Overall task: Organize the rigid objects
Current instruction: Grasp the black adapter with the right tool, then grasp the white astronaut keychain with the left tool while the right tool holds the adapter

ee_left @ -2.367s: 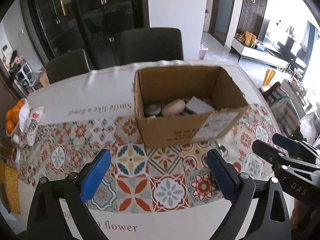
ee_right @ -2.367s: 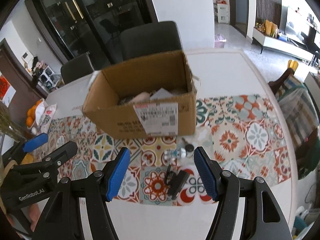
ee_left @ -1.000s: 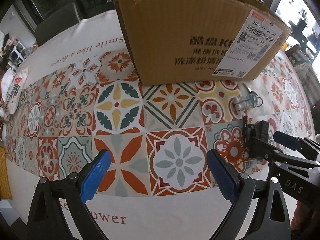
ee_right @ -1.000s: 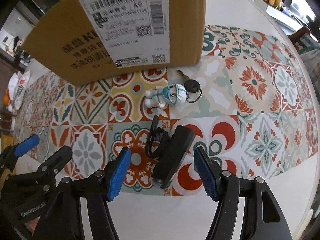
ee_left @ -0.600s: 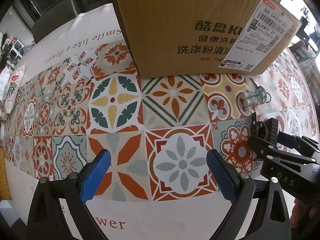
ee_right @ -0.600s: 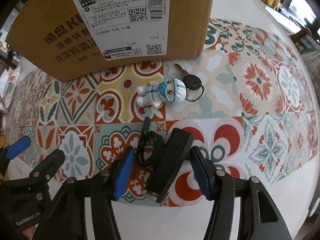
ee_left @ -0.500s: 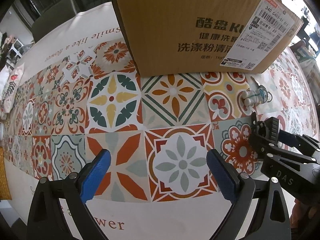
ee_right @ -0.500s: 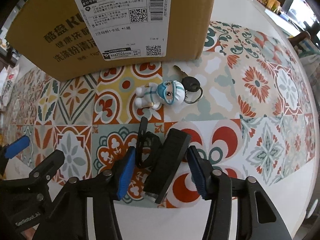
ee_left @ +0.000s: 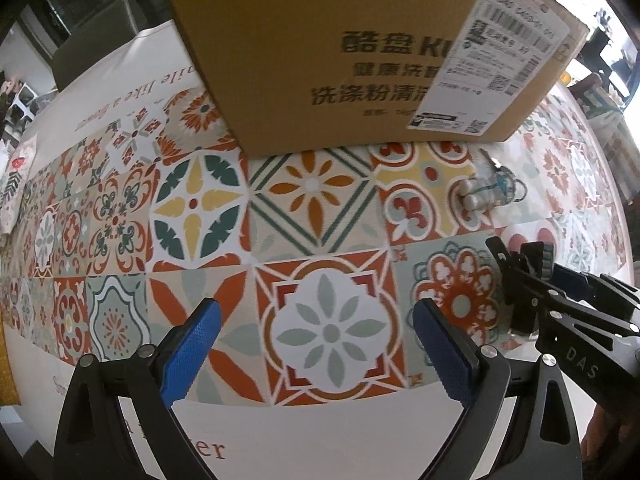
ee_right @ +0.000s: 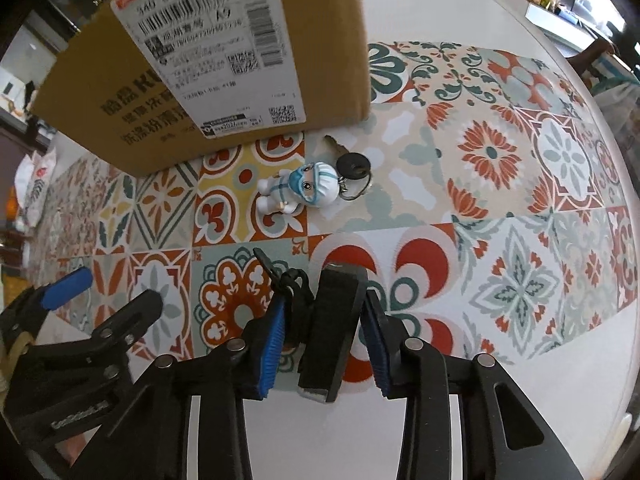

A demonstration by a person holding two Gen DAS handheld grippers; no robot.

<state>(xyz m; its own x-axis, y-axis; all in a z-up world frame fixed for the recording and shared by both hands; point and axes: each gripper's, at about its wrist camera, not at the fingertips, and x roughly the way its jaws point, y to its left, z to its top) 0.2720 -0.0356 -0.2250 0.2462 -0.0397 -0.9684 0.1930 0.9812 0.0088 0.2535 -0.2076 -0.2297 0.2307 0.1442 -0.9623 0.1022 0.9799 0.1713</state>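
Observation:
A black flat device with a strap loop [ee_right: 340, 292] lies on the patterned tablecloth, and my right gripper [ee_right: 324, 332] is shut on it, one blue pad against each side. In the left wrist view that gripper [ee_left: 532, 280] shows at the right edge. Just beyond the device lies a small masked-figure keychain [ee_right: 308, 190] with a black-headed key [ee_right: 352, 166]; it is blurred in the left wrist view [ee_left: 486, 192]. Behind it stands a cardboard box [ee_right: 224, 60], whose inside is hidden. My left gripper [ee_left: 316, 320] hovers open over bare cloth, left of the right one.
The box's labelled side [ee_left: 340, 40] fills the upper part of both views. The round table's edge [ee_right: 624, 240] curves close on the right. A dark chair back [ee_left: 92, 40] stands behind the table at the far left.
Both grippers have come down low to the table in front of the box. The right gripper's fingers have closed from wide open onto the black device. The left gripper stays open.

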